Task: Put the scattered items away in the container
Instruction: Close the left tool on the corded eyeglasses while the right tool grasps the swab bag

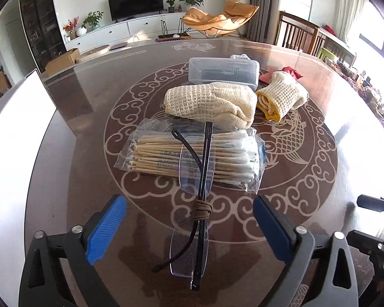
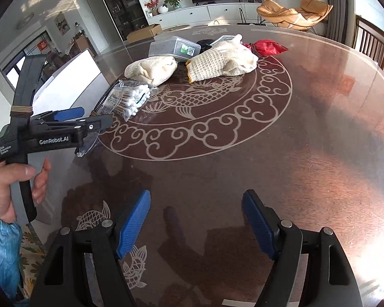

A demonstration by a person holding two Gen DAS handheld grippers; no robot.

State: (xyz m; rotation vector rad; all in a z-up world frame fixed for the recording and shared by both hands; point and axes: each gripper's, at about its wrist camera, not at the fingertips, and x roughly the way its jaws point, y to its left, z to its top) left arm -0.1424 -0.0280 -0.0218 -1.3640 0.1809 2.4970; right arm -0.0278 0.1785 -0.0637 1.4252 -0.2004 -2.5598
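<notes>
Glasses (image 1: 195, 204), rimless with thin dark arms folded and a brown cord wound round the middle, lie between the blue pads of the left gripper (image 1: 189, 226), their far lens resting on a clear bag of cotton swabs (image 1: 192, 157). The jaws stand about half wide and the pads do not touch the frame, so nothing is gripped yet. The right gripper (image 2: 195, 223) hangs wide and empty over bare table at 6 o'clock in its own view.

The likely trouble is the grip itself: a thin lens and slim arms give the pads little to bite on, and if they close off the corded middle the glasses may twist, slide on the slick bag, or drag the bag along. A hard squeeze could also stress the lens.

At 12 o'clock in the left view sits a clear plastic box (image 1: 224, 73), lid on, which I take to be the container; in front of it lie two cream knitted cloths (image 1: 212, 103), and a red bag (image 2: 267, 47) shows beyond them in the right view.

The round table (image 1: 89, 133) is dark, glossy wood with pale cloud scrolls and a carp inlay, reflecting strong sunlight. Behind are a television (image 1: 137, 1), a white cabinet, potted plants and an orange lounge chair (image 1: 219, 18).
</notes>
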